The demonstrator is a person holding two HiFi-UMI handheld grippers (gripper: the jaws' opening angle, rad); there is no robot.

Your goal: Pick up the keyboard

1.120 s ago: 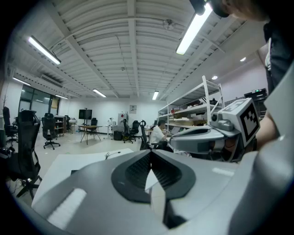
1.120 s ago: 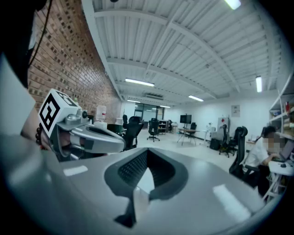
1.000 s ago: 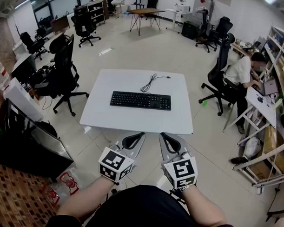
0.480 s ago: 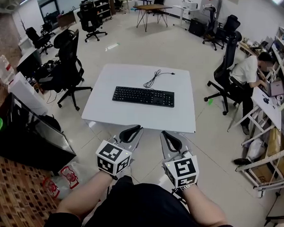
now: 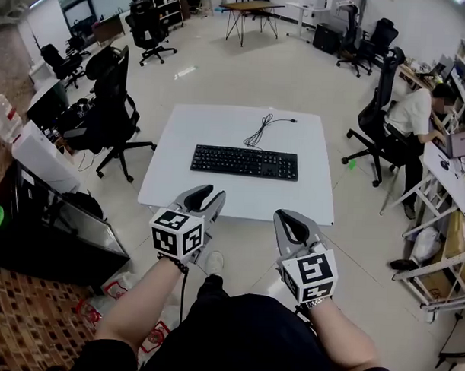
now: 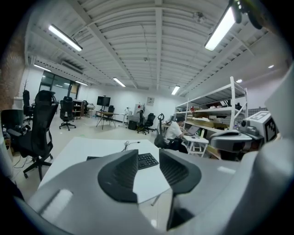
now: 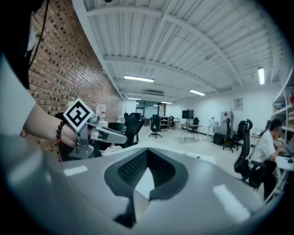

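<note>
A black keyboard (image 5: pixel 245 161) lies flat in the middle of the white table (image 5: pixel 217 199), and its black cable (image 5: pixel 265 127) curls toward the far edge. My left gripper (image 5: pixel 206 194) hovers at the table's near edge, left of the keyboard. Its jaws are opening and hold nothing. In the left gripper view the keyboard (image 6: pixel 149 160) shows through the gap between the fingers, well beyond them. My right gripper (image 5: pixel 286 216) is shut and empty, just short of the near edge on the right. The right gripper view shows its closed tips (image 7: pixel 146 154) and the left gripper (image 7: pixel 98 133) beside it.
Black office chairs stand left of the table (image 5: pixel 106 108) and at its right (image 5: pixel 380 95). A person (image 5: pixel 418 111) sits at a desk at the right, by shelving. A dark cabinet (image 5: pixel 48 228) stands at the near left. Tiled floor surrounds the table.
The left gripper has moved forward to the table's near edge and its jaws have parted. The right gripper has shifted slightly toward the table and stays shut.
</note>
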